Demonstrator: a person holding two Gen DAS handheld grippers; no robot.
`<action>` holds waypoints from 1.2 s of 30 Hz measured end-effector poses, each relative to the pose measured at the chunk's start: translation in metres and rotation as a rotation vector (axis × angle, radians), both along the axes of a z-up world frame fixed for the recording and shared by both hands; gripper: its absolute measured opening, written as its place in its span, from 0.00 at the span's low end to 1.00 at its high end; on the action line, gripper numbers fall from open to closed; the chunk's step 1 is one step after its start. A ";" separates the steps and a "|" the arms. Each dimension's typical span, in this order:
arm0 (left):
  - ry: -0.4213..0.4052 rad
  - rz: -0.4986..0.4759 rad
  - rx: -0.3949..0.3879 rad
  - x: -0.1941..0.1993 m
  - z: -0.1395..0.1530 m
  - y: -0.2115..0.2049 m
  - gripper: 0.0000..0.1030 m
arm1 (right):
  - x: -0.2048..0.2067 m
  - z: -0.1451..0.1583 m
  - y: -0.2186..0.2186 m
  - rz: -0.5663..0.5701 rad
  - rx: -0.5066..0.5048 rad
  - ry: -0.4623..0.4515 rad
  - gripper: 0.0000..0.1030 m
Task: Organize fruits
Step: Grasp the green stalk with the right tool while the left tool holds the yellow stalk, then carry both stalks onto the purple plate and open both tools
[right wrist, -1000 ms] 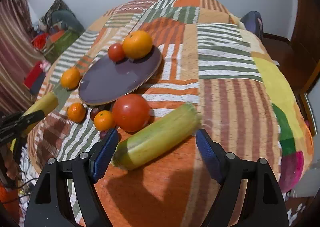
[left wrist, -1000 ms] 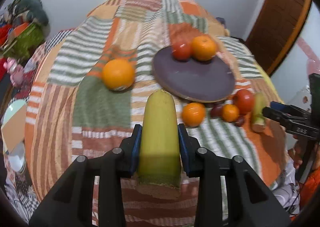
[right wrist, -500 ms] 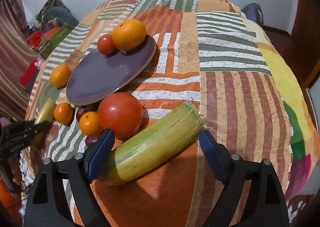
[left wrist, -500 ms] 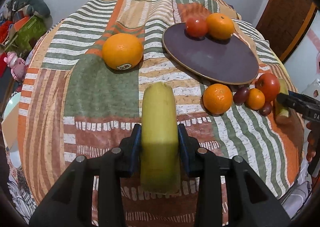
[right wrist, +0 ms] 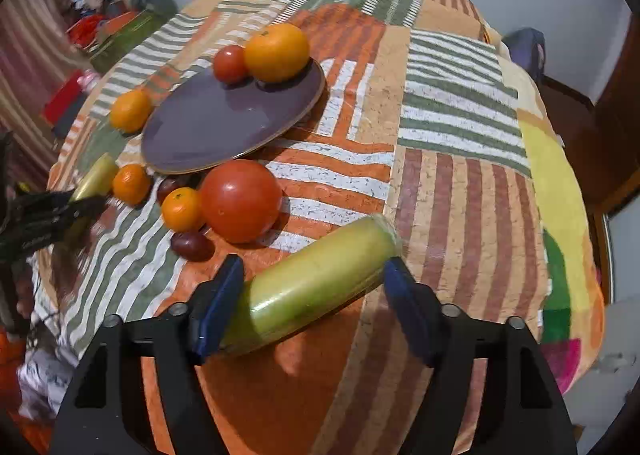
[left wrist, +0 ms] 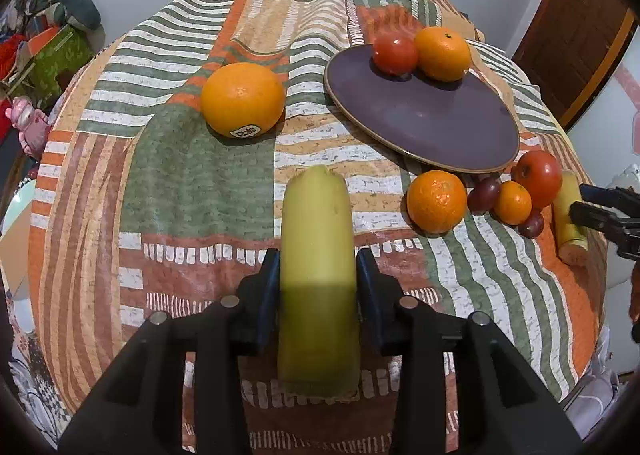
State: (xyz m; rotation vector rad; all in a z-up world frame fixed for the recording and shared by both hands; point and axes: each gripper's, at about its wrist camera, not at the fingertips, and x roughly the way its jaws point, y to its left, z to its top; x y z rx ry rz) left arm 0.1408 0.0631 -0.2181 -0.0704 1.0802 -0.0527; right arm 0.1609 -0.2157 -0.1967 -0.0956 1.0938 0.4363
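Left gripper clamps a yellow-green piece at lower centre; right gripper, jaws just closing, straddles another. Purple plate (upper right) holds two fruits; six remain loose.

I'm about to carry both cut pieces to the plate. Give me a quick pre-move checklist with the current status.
1. Left gripper grip on yellow piece: ok, pads against both sides.
2. Right gripper grip on green piece: cannot tell; the jaws have just been closing, and the piece lies diagonally between them.
3. Room on purple plate: ok, only small tomato and orange at its far edge.
4. Green piece clear of big tomato: ok, cloth shows between.
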 end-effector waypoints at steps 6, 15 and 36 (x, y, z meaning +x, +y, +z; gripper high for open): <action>-0.008 -0.020 0.001 -0.002 0.001 0.000 0.43 | 0.002 -0.024 0.019 0.003 -0.025 0.039 0.80; -0.017 -0.027 -0.002 -0.005 0.003 0.003 0.47 | -0.009 -0.011 0.004 0.051 -0.098 0.000 0.44; 0.009 -0.024 -0.047 0.016 0.007 0.003 0.35 | 0.021 -0.017 -0.005 -0.019 0.002 -0.016 0.38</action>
